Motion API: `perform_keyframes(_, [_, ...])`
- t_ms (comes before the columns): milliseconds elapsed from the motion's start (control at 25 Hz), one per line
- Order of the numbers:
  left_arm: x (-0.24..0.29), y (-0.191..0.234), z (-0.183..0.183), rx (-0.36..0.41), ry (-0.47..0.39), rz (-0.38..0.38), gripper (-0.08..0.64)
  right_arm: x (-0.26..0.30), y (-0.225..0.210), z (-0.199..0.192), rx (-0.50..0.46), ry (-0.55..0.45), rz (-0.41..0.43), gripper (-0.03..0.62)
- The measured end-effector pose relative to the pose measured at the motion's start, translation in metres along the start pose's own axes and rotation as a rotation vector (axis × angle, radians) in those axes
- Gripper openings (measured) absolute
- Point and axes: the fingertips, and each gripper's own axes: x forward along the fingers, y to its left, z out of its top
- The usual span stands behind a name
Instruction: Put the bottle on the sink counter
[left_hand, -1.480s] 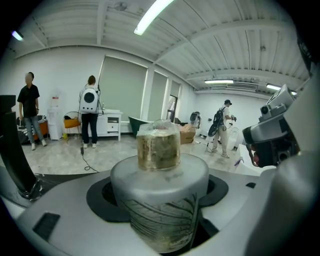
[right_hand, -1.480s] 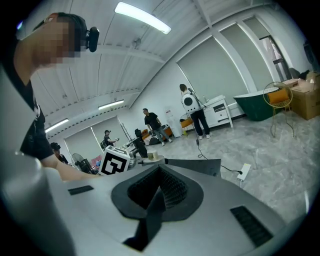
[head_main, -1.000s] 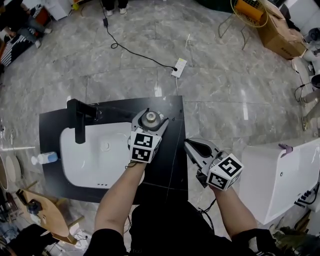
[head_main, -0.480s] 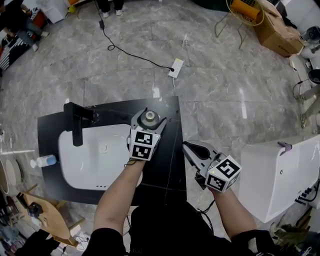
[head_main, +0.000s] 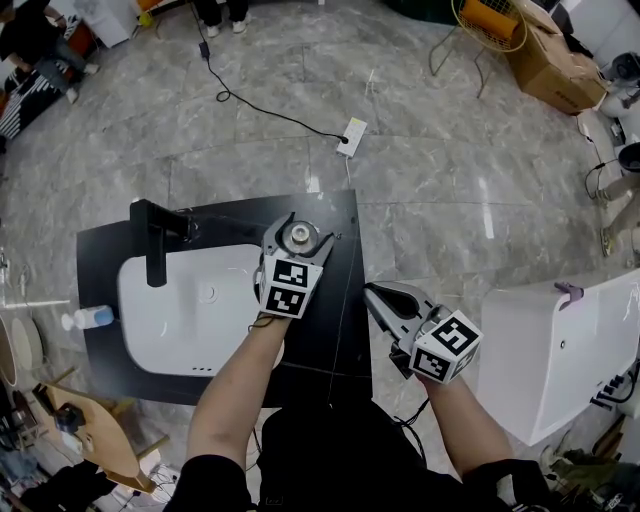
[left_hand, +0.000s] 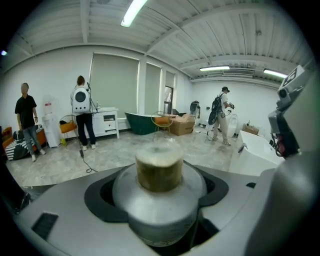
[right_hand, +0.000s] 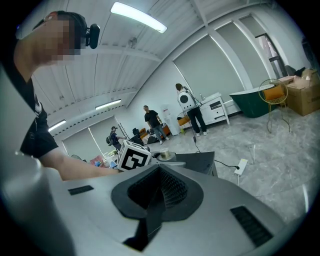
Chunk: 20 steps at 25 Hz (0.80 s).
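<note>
A silver bottle (head_main: 299, 238) with a round cap stands upright over the black sink counter (head_main: 335, 330), just behind the right end of the white basin (head_main: 190, 320). My left gripper (head_main: 300, 224) is shut on the bottle, a finger on each side. In the left gripper view the bottle (left_hand: 160, 185) fills the middle between the jaws of my left gripper (left_hand: 162, 212). I cannot tell whether its base touches the counter. My right gripper (head_main: 374, 292) hangs off the counter's right edge, shut with nothing in it. In its own view my right gripper (right_hand: 159, 194) has its pads together.
A black faucet (head_main: 155, 245) rises at the basin's back left. A small clear bottle (head_main: 88, 318) lies at the counter's left edge. A white tub (head_main: 560, 350) stands to the right. A power strip (head_main: 351, 137) and cable lie on the marble floor behind.
Hardly anything: the left gripper stays shut on the bottle at the same spot, and the right gripper has drifted slightly towards me.
</note>
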Motion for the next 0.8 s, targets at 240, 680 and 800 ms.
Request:
perform_keyframes(240, [-0.008, 0.0, 0.004, 0.005, -0.002, 0.01, 0.353, -0.006, 0.007, 0.0, -0.008, -0.005, 0.007, 0.014])
perform_keyframes(680, [-0.035, -0.004, 0.02, 0.037, -0.011, 0.041, 0.353, -0.03, 0.021, 0.006, -0.025, -0.024, 0.009, 0.014])
perform_keyframes(800, [-0.048, -0.007, 0.032, 0.046, -0.032, 0.056, 0.353, -0.039, 0.026, 0.01, -0.031, -0.033, 0.012, 0.014])
